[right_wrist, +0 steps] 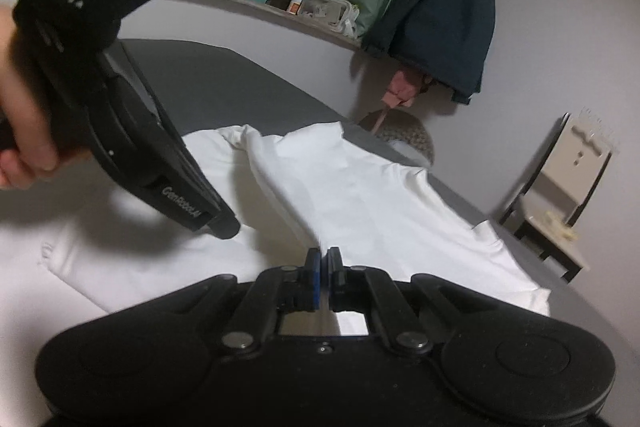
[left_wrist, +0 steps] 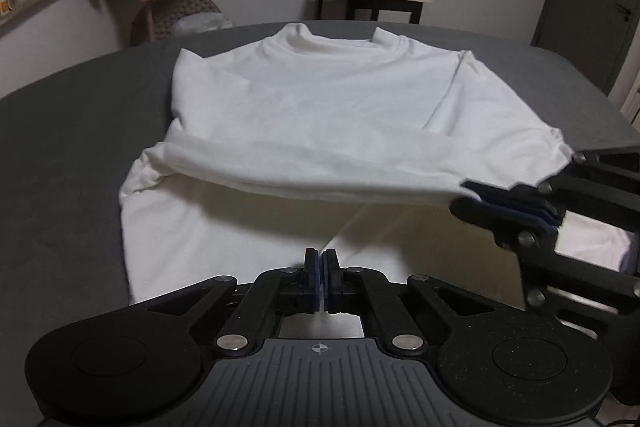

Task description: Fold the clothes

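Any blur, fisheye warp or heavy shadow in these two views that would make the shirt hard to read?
Left wrist view: the white shirt is evenly lit and sharp, the lifted sleeve throws a soft shadow beneath it, the grey bed edge bows from fisheye warp, and the right tongs are slightly smeared. Right wrist view: the left tongs and hand are blurred and the shirt looks overexposed.
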`<action>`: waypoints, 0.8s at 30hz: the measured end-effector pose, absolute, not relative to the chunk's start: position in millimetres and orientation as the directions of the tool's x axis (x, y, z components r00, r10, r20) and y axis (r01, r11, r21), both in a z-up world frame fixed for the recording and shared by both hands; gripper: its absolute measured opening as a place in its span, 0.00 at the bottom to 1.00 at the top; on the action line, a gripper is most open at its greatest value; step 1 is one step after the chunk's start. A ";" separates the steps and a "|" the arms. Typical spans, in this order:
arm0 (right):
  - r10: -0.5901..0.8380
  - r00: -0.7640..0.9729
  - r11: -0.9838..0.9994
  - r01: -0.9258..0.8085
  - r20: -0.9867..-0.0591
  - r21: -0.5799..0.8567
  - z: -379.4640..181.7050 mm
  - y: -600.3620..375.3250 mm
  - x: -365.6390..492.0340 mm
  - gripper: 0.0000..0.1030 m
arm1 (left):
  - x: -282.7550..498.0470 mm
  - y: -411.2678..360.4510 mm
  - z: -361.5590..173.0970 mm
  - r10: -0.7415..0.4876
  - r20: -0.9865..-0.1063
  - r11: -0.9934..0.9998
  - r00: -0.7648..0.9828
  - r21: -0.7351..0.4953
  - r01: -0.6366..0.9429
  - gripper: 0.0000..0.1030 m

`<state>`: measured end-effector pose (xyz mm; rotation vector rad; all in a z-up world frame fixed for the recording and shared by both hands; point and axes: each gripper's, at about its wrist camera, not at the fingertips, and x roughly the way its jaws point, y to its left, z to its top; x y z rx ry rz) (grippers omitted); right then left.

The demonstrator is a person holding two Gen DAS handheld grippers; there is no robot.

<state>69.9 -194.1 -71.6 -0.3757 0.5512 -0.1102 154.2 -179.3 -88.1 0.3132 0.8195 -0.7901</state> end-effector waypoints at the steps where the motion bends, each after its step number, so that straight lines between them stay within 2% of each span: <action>1: -0.188 0.844 0.927 -0.016 -0.502 -0.374 -74.1 -191.5 69.2 0.04 | 154.5 -179.5 -89.4 -0.496 -0.755 0.683 0.429 -0.034 0.730 0.01; 6: -0.131 0.818 0.920 -0.110 -0.560 -0.376 -84.9 -176.6 67.6 0.08 | 157.0 -178.8 -91.0 -0.483 -0.766 0.694 0.424 -0.040 0.718 0.01; 8: -0.110 0.826 0.929 -0.113 -0.553 -0.353 -80.5 -176.7 64.7 0.24 | 157.4 -178.6 -91.1 -0.482 -0.764 0.699 0.430 -0.038 0.715 0.01; 9: -0.109 0.837 0.937 -0.093 -0.537 -0.336 -75.4 -179.8 63.2 0.28 | 157.3 -178.8 -91.2 -0.481 -0.762 0.700 0.433 -0.037 0.713 0.01; 12: -0.123 0.849 0.976 0.010 -0.513 -0.217 -54.3 -212.8 68.6 0.30 | 157.5 -180.1 -90.5 -0.482 -0.763 0.700 0.430 -0.041 0.713 0.01; 15: -0.108 0.797 0.993 0.114 -0.594 -0.028 -35.0 -278.4 88.3 0.30 | 160.0 -179.5 -87.3 -0.500 -0.768 0.689 0.400 -0.073 0.721 0.01; 17: -0.036 0.705 0.985 0.143 -0.708 0.093 -33.0 -326.2 116.3 0.30 | 161.1 -179.6 -88.3 -0.509 -0.774 0.680 0.377 -0.093 0.727 0.02; 20: 0.046 0.587 0.914 0.301 -0.808 0.271 -34.1 -379.4 154.3 0.30 | 162.4 -183.7 -90.3 -0.503 -0.781 0.670 0.371 -0.081 0.738 0.02; 23: 0.114 0.479 0.819 0.451 -0.871 0.355 -40.1 -401.2 183.5 0.30 | 161.2 -187.4 -90.6 -0.496 -0.784 0.651 0.373 -0.051 0.758 0.02; 24: 0.103 0.440 0.809 0.485 -0.892 0.333 -43.8 -402.1 191.8 0.30 | 159.8 -187.9 -90.7 -0.495 -0.783 0.644 0.378 -0.038 0.764 0.02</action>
